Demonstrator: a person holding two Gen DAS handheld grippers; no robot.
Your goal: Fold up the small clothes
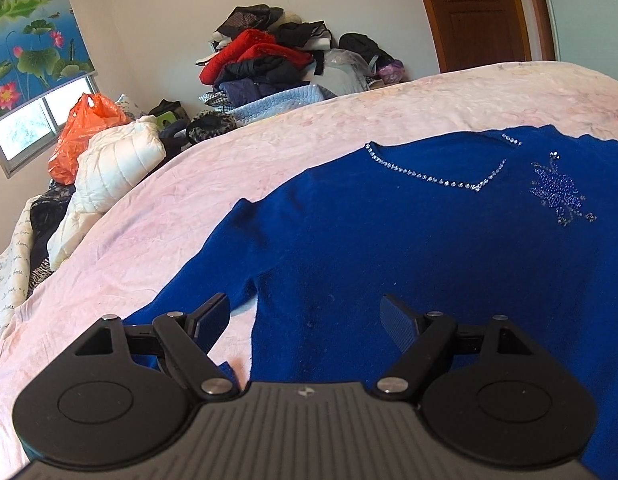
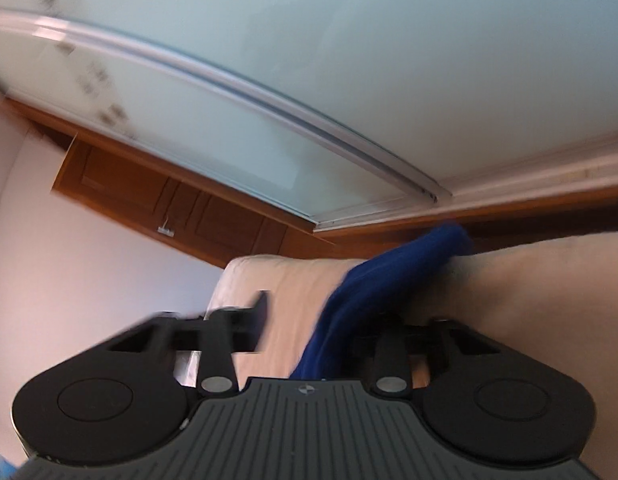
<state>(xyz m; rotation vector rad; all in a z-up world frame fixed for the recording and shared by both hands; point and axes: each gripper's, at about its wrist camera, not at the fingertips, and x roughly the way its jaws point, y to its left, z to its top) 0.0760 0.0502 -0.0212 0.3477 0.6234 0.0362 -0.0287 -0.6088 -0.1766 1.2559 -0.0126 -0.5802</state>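
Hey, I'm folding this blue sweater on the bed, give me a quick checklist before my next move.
1. Blue sweater spread front up on the bed cover: ok.
2. Left gripper open and holding nothing, over the sweater: ok.
3. Near sleeve lying flat: ok.
4. Right gripper clamped on the blue fabric: not ok. The fabric lies between the fingers, with a gap beside one.
5. Right wrist view sharp: not ok, blurred.
6. Hem straight: cannot tell, hidden.

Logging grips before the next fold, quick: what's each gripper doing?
Left gripper: open, empty, over the blue sweater.
Right gripper: jaws apart, blue sleeve between them, not clamped; view blurred.
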